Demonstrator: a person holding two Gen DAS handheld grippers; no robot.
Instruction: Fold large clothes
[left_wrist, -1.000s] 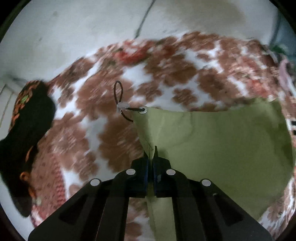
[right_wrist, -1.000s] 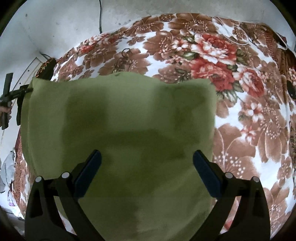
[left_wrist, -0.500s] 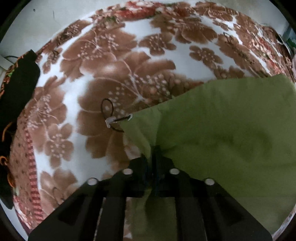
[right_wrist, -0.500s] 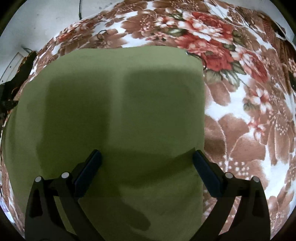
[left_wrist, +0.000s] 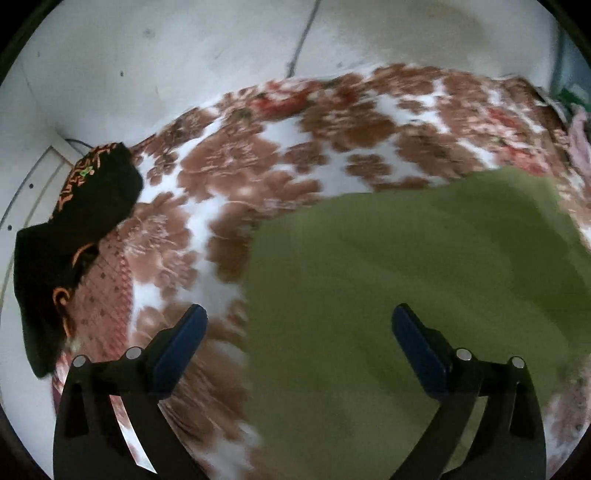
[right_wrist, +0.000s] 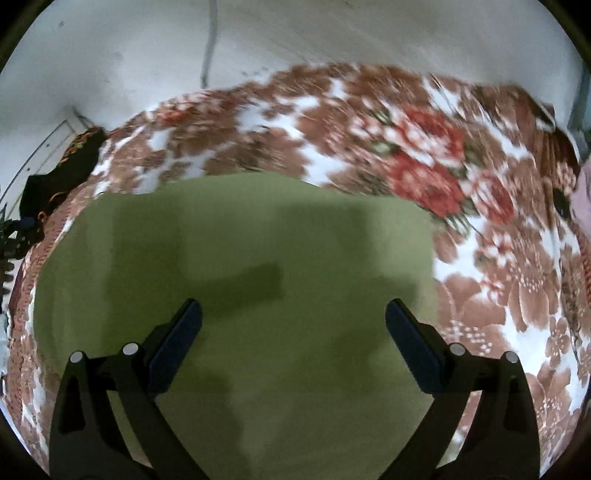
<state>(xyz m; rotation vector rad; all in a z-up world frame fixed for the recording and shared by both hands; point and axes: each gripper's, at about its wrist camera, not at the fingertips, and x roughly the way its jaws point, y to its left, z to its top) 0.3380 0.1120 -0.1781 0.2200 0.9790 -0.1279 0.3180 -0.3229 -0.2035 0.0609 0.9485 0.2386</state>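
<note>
- Green cloth (right_wrist: 236, 295) lies flat on the floral blanket (right_wrist: 498, 295), its far and right edges bordered by bare blanket.
- Left gripper (left_wrist: 295, 332) is spread wide and empty, straddling the cloth's left edge.
- Right gripper (right_wrist: 293, 325) is released above the cloth's middle.
- Black garment (left_wrist: 74, 229) lies at the blanket's left edge.

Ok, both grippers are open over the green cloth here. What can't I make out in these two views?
- Left wrist: motion blur smears the green cloth and floral blanket; its folds and edges are unclear.
- Left wrist: the cloth's near part is cut off by the bottom edge and the left gripper.
- Right wrist: the right gripper and frame edge hide the cloth's near edge.
- Right wrist: the black garment is small and partly cut off at the left.
</note>
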